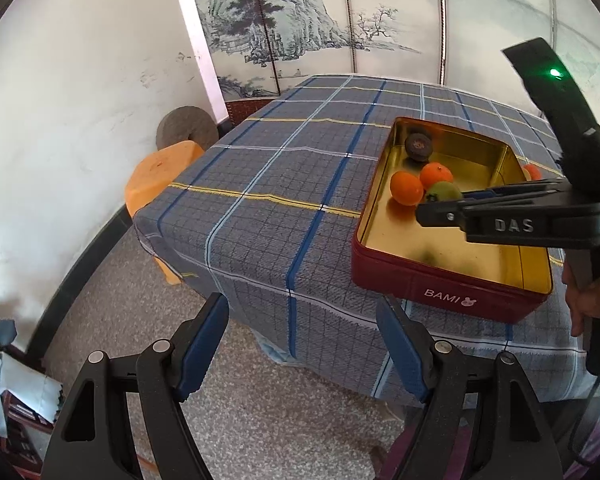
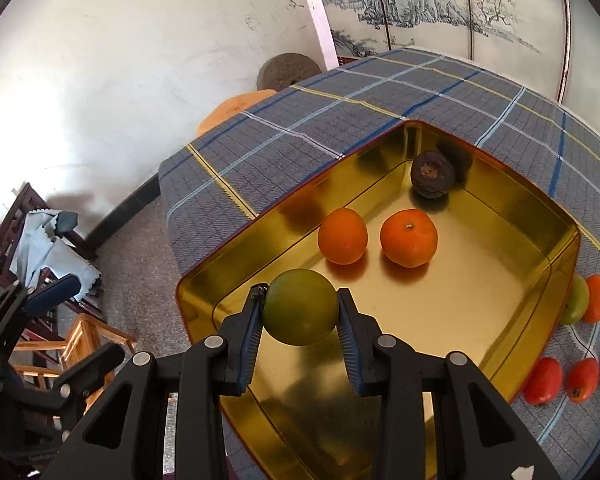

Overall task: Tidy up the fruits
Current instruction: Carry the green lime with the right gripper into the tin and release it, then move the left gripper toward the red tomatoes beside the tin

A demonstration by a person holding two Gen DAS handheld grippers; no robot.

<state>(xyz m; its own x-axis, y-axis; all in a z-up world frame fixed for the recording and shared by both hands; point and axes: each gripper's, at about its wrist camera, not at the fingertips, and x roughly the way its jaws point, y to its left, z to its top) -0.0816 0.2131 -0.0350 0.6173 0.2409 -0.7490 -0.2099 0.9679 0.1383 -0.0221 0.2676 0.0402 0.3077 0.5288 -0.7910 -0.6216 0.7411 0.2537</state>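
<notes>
Green fruit (image 2: 300,307) pinched between the right gripper (image 2: 300,312) pads, hanging over the near end of the gold-lined tin (image 2: 500,208). Already inside: two oranges (image 2: 343,235) side by side, dark fruit (image 2: 433,174) in the far corner. Placing step, by the look of it. Next: lower to the tin floor clear of the oranges, then release. More fruit (image 2: 544,380) waiting outside the tin's right wall. Left gripper (image 1: 302,344) wide open, empty, off the table edge.

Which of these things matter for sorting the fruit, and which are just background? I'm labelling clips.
Job: green fruit in right gripper; tin; two oranges; dark fruit; loose fruit beside it.
Lying about: orange stool, stone disc, painted screen.
</notes>
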